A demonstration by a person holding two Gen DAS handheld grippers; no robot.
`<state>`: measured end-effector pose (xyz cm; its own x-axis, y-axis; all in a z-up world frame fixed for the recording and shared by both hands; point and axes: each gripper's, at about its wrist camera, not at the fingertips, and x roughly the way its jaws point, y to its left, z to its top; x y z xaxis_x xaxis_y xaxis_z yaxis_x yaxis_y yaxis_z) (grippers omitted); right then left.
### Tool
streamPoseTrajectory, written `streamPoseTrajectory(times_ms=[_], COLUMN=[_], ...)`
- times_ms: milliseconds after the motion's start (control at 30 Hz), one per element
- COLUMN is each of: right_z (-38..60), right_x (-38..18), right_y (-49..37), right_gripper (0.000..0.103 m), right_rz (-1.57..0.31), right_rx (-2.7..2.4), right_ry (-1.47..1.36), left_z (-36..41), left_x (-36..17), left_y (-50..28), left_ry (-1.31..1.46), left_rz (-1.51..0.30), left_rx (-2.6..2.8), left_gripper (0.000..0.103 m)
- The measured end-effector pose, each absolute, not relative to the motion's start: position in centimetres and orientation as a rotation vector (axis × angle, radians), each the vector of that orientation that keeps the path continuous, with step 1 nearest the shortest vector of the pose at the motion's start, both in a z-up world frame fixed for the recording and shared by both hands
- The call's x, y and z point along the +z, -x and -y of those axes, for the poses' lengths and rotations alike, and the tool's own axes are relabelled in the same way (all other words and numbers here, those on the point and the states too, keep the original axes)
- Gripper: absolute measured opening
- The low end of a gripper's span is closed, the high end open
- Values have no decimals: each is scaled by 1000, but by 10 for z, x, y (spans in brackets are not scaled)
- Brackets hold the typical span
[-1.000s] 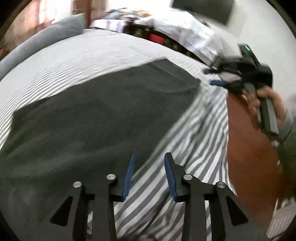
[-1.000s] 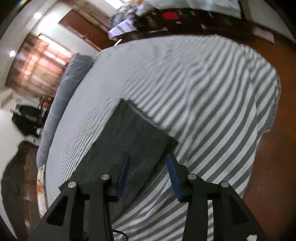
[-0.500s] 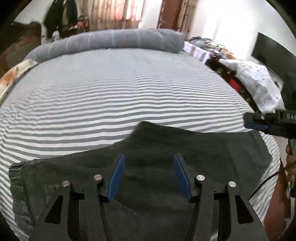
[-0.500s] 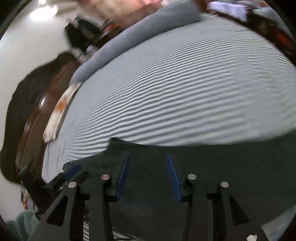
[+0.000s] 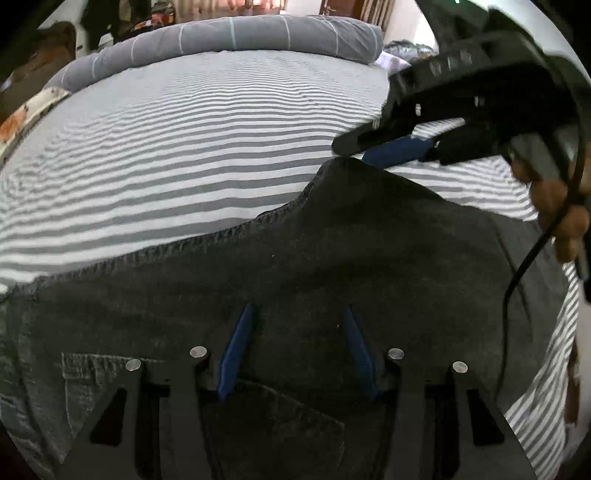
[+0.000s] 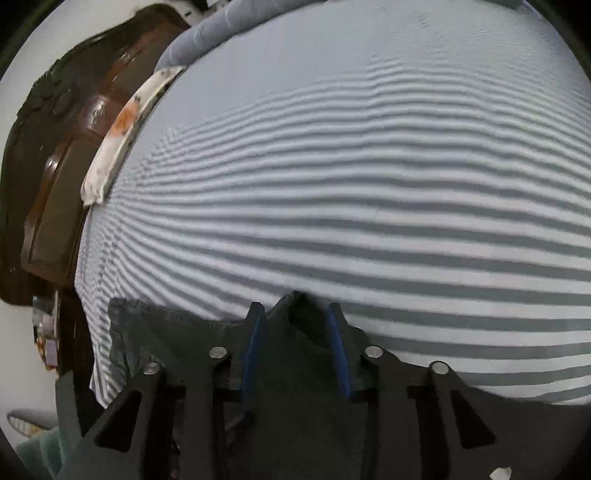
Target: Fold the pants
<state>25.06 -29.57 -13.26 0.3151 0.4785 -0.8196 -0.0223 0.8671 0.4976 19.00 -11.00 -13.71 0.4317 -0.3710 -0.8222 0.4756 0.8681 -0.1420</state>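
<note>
**Striped bed, dark pants, two grippers at work**

Grey-and-white striped bedding (image 5: pixel 207 147) covers the bed, a grey bolster (image 5: pixel 236 33) along its far edge. Dark grey pants (image 5: pixel 332 258) lie spread across the near side. The left gripper (image 5: pixel 299 350) hovers over the fabric, jaws spread and lately narrowing slightly, nothing between them. The right gripper (image 6: pixel 295 332), jaws just closing, pinches a raised peak of the pants' far edge, lifting it off the sheet.
</note>
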Motion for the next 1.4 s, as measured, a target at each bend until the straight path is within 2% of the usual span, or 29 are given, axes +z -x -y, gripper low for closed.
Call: streamPoseTrajectory(times_ms=[233,433,467,500,700,1033,1067,1133,1167,1200,1400], right_z=[275,273,272,271,277,276,276,277,279,282,335], right_x=[-152,-147,-144,-141,-122,-155,-152,-141,-136,-129,-108], right_y=[-227,-247,-252,-254,-259,-275,-273,-264,-259,-251,-172], right_gripper=[24,25,19,8,6,5,9,24,38,44,44], right_rz=[-1221,-1160,-1150,-1134,-1049,-1093,-1094,-1073,-1057,-1030,-895], right_rx=[403,398,399,403,380,302,298,260,255,243,191], right_ry=[-396,-448,-452,-462,-463,-481,-482,-462,-465,-477,-654], left_z=[95,92,91,93,65,24,24,27,22,21,26], left_x=[-141,-142,-141,-139,-116,-132,-132,-134,-134,-134,-129], left_y=[-181,-172,-172,-175,-158,-135,-133,-130,-131,-130,-124], left_ry=[-82,-80,-81,-77,-45,-99,-118,-131,-127,-125,-150], left_rz=[-955,-943,-943,-945,-928,-999,-995,-993,-996,-999,-960], left_rx=[-548,-553,-554,-553,-513,-437,-438,-432,-429,-428,-415], left_gripper=[51,51,51,51,51,51,51,51,51,51,51])
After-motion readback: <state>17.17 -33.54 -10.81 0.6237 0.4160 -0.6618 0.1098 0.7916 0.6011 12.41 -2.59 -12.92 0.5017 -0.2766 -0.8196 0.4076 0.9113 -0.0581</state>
